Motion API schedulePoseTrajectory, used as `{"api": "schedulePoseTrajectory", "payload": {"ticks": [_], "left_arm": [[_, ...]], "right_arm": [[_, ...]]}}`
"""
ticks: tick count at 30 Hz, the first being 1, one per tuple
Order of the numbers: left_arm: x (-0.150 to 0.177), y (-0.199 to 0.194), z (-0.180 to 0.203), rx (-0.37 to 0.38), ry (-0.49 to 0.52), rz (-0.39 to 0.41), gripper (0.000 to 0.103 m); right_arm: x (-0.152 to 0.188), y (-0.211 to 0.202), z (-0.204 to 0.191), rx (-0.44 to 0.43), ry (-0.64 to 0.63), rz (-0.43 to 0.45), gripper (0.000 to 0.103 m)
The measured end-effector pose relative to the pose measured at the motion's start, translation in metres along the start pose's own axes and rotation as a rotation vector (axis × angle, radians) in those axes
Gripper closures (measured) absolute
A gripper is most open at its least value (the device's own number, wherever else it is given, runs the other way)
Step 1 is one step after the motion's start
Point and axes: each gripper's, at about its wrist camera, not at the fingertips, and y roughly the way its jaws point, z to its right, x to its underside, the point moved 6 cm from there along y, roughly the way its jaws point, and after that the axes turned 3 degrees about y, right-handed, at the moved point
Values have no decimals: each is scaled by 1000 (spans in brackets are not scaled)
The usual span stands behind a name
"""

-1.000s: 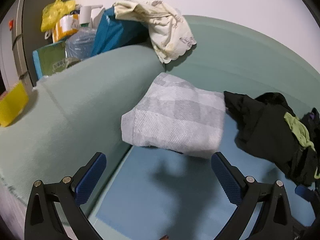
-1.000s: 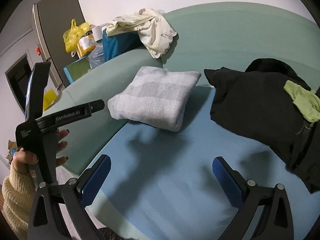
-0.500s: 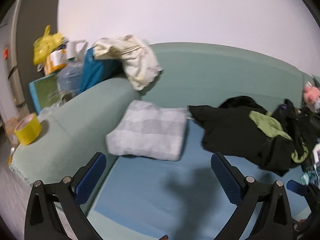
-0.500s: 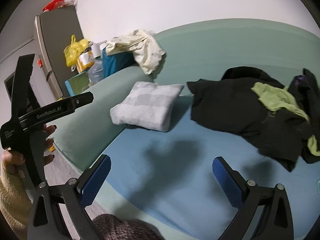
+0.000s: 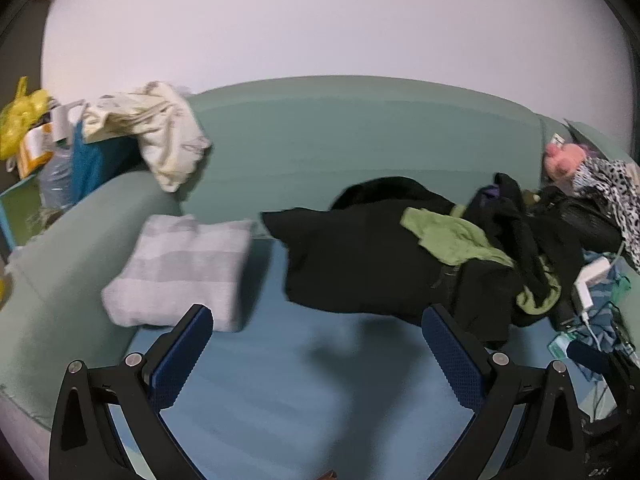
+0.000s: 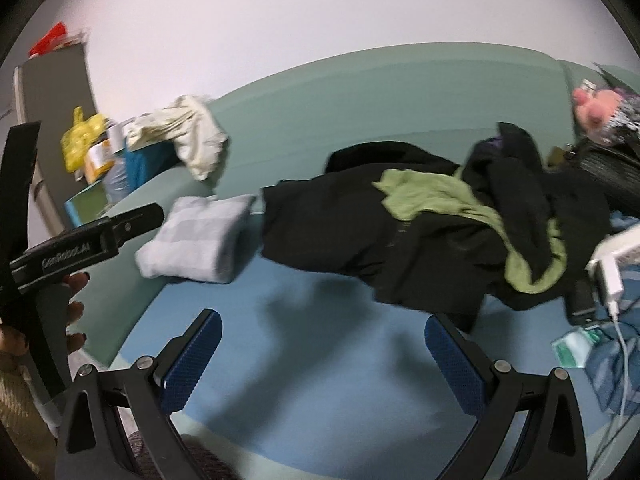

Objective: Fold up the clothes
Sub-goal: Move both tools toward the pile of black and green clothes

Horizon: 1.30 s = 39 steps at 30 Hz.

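Observation:
A folded grey checked cloth lies at the left end of the sofa seat against the armrest. A heap of black clothes with a green garment on top lies on the right part of the seat. My left gripper is open and empty above the blue seat cover, short of both. My right gripper is open and empty above the seat too. The left gripper's body shows at the left edge of the right wrist view, held by a hand.
A cream cloth hangs over a blue box behind the green armrest. Bags and bottles stand at far left. At the right end lie a pink toy, a spotted cloth, a white charger and cables.
Both grippers have pulled back from the folded grey cloth and swung right. The black heap and the sofa's right end have come into view. Both stay open.

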Motion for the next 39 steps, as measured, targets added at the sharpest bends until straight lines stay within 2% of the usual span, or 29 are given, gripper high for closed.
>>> {"api": "schedulePoseTrajectory", "payload": {"ticks": [7,26,39], "left_arm": [[4,17,28,49,23,-27,0],[12,49,39,67,39,-80,0],[2,107,82,246,64,-134,0]], "right_arm": [[-5,-1,26,63,16,2,0],[7,27,48,71,60,-44,0],[-4,60,91,138,114,-65,0]]}}
